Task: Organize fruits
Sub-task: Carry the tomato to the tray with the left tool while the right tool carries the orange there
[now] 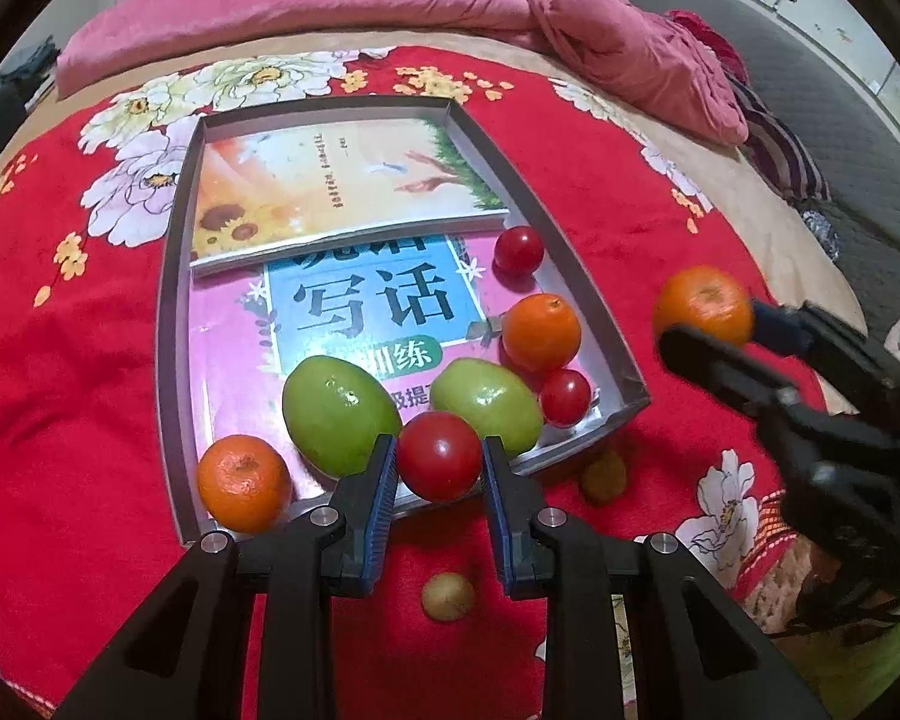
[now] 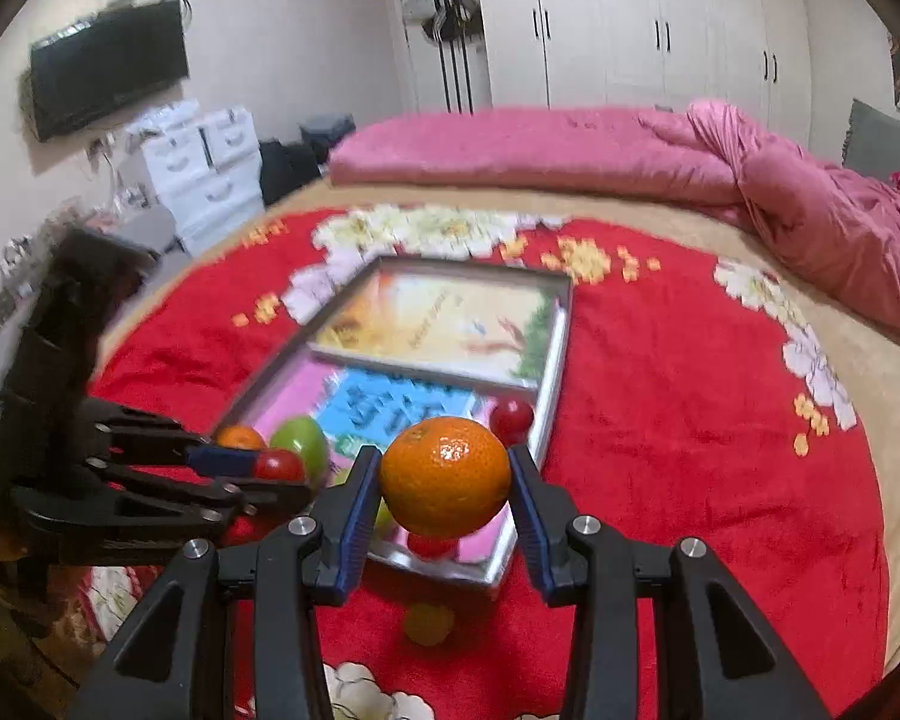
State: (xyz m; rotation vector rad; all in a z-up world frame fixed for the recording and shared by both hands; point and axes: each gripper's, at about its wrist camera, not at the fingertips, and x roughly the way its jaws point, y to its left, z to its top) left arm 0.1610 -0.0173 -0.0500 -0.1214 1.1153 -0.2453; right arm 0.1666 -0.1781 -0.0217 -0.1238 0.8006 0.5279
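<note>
Altogether the tray (image 1: pixel 594 306) holds two oranges, two green fruits, two tomatoes; left gripper (image 1: pixel 439 463) jaws clamp a third tomato (image 1: pixel 439 455) above its near rim, right gripper (image 2: pixel 444 483) jaws clamp a third orange (image 2: pixel 444 476).

I've got a red tomato (image 1: pixel 439 455) pinched low centre, a tangerine (image 1: pixel 703 303) held at right; two green fruits (image 1: pixel 341 415), tangerines and tomatoes sit in the tray (image 1: pixel 171 324).
</note>
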